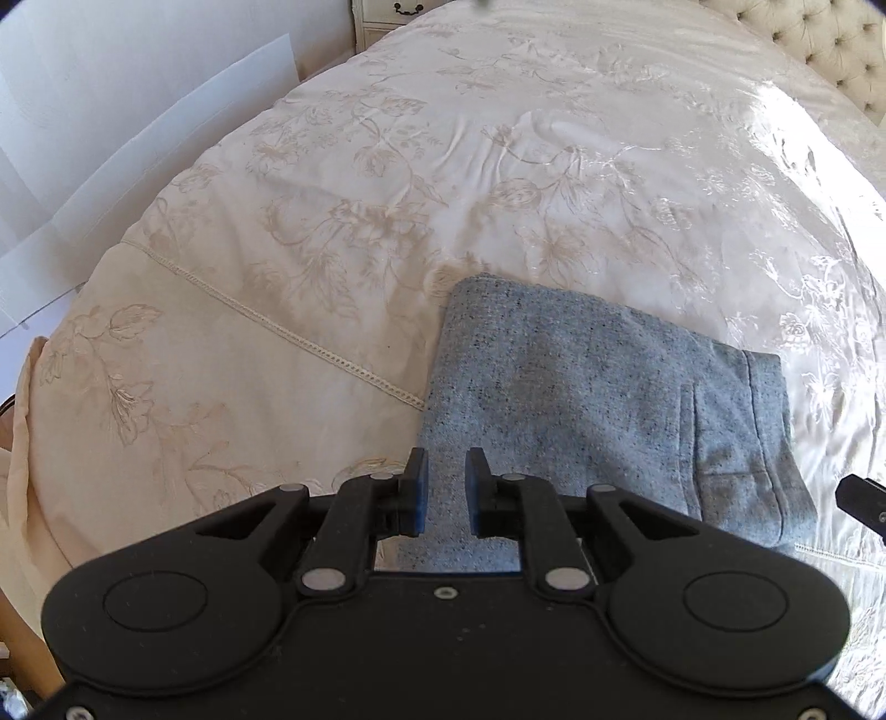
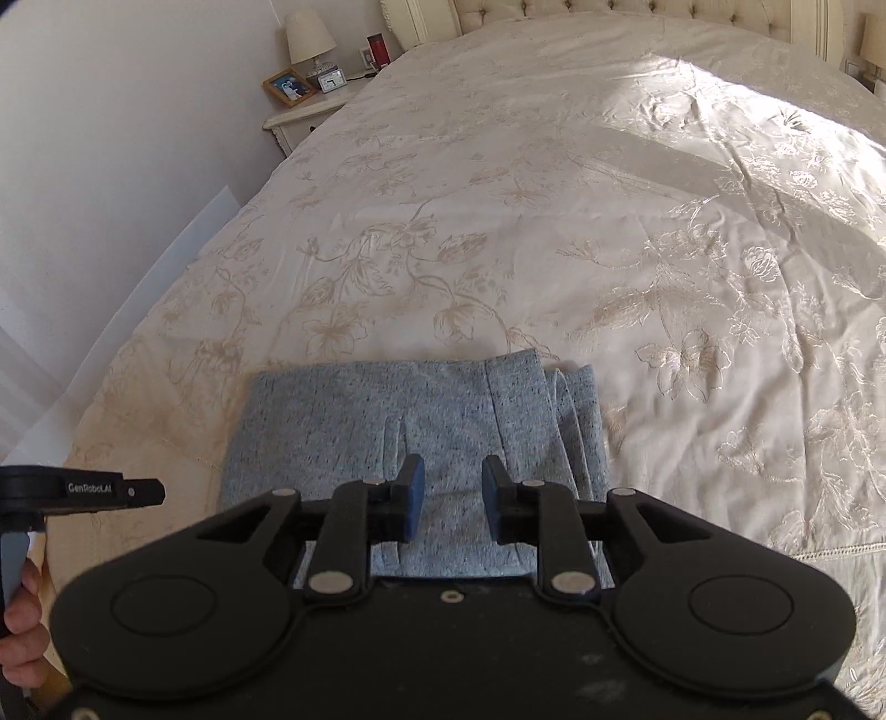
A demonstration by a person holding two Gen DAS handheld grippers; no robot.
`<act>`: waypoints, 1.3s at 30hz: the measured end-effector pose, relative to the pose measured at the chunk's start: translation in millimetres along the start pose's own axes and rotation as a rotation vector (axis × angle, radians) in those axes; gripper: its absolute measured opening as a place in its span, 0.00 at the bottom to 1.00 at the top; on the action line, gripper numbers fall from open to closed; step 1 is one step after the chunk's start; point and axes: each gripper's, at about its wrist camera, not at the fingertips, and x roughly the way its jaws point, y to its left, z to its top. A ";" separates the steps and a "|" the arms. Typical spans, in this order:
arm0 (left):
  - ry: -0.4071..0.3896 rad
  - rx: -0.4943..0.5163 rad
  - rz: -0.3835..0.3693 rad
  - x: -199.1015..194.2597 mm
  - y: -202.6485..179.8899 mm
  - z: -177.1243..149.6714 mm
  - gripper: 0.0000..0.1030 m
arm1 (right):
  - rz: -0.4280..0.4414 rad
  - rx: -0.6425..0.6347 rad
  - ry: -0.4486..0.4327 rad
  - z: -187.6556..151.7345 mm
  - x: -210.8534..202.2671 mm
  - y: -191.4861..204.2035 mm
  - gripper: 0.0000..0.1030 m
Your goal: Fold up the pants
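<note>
- Both claws hang empty over the bed: my left gripper [image 1: 446, 490] holds its jaws a little apart with nothing between them, and my right gripper [image 2: 453, 495] stands somewhat wider, also clamped on nothing.
- Largest in view is the bedspread [image 1: 498, 166], a cream cover with a floral pattern, bright with sun towards the right side.
- On it, near the edge closest to me, lie the pants [image 1: 581, 399], grey flecked cloth folded into a compact rectangle; in the right wrist view the pants [image 2: 387, 421] sit straight ahead of my fingers, flat on the cover.
- Layered edges show at the right end of the bundle, stacked one on another, and a seam and a short slit run across the top layer.
- Off at the far left stands a nightstand [image 2: 310, 111] with a lamp [image 2: 310, 39], well apart from the work.
- My judgement: the folding looks done or all but done, and I am at the letting-go step.
- If anything is left, the next move calls for squaring those stacked edges, or one more fold across the middle, with each claw taking a corner of the near edge without dragging the layers askew.
</note>
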 end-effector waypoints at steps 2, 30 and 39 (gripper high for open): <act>-0.004 0.001 -0.003 -8.0 -6.4 -6.0 0.22 | -0.007 -0.013 -0.006 -7.1 -10.4 4.7 0.25; -0.055 -0.003 0.025 -79.5 -56.5 -77.3 0.22 | 0.026 -0.117 -0.057 -44.0 -87.8 6.3 0.29; -0.067 0.017 0.025 -84.8 -68.3 -84.0 0.22 | 0.029 -0.124 -0.079 -49.9 -95.9 3.0 0.30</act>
